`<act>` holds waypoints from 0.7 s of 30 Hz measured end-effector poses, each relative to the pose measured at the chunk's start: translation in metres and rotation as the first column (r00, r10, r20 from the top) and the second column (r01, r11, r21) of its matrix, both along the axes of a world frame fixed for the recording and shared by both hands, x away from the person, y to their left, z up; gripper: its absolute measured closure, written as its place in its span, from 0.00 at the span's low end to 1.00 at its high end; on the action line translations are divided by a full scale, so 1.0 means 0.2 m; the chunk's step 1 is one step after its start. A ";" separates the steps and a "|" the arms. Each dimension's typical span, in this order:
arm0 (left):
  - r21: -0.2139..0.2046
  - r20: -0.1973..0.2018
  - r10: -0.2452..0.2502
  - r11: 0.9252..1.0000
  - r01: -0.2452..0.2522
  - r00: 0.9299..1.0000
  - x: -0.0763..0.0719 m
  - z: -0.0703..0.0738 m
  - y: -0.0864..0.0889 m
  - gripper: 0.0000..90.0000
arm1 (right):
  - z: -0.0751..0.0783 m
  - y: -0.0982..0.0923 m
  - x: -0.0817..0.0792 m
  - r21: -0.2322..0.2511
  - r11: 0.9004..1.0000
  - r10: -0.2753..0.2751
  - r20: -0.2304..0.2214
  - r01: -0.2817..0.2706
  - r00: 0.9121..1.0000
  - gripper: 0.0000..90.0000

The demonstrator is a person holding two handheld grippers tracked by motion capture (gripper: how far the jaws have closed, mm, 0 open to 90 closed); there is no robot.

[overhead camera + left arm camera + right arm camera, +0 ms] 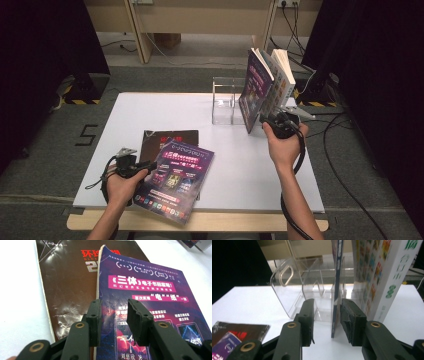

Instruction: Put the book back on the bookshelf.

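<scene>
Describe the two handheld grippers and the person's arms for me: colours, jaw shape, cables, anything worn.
Both are black. The left gripper carries a grey three-cornered plate and a thin black looped cable. The right gripper trails a thick black cable along the forearm. Up close, each has two blocky black jaws with rectangular pads on linked bars joined by brass-coloured rivets. The forearms are bare, with no sleeves or gloves.

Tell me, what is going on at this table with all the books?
A person is filing books into a clear rack at the back of the white table. The right tool has a thin purple book standing on edge between its jaws beside the rack, with a thick white book leaning behind it. The left tool has the edge of a purple magazine between its jaws; that magazine overlaps a dark one.
</scene>
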State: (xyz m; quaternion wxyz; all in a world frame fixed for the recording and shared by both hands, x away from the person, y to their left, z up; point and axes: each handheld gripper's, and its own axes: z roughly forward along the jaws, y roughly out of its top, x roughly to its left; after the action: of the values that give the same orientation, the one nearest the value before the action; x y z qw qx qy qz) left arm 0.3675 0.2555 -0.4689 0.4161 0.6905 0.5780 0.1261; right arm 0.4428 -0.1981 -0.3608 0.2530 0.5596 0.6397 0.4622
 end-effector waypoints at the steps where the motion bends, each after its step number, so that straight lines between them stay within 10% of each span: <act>1: -0.002 -0.001 0.000 1.000 0.000 1.000 0.00 0.00 0.00 0.71 | -0.01 0.01 -0.01 0.009 1.000 0.008 -0.016 -0.008 1.000 0.71; 21: 0.021 -0.021 0.015 1.000 -0.014 1.000 0.02 -0.03 0.01 0.73 | -0.23 0.20 -0.04 0.003 0.990 0.141 -0.167 -0.142 0.976 0.71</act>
State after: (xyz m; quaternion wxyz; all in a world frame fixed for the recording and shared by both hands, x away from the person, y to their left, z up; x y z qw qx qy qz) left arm 0.3717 0.2583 -0.4745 0.4015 0.6920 0.5861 0.1278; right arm 0.4345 -0.1572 -0.4062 0.1674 0.5482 0.6988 0.4279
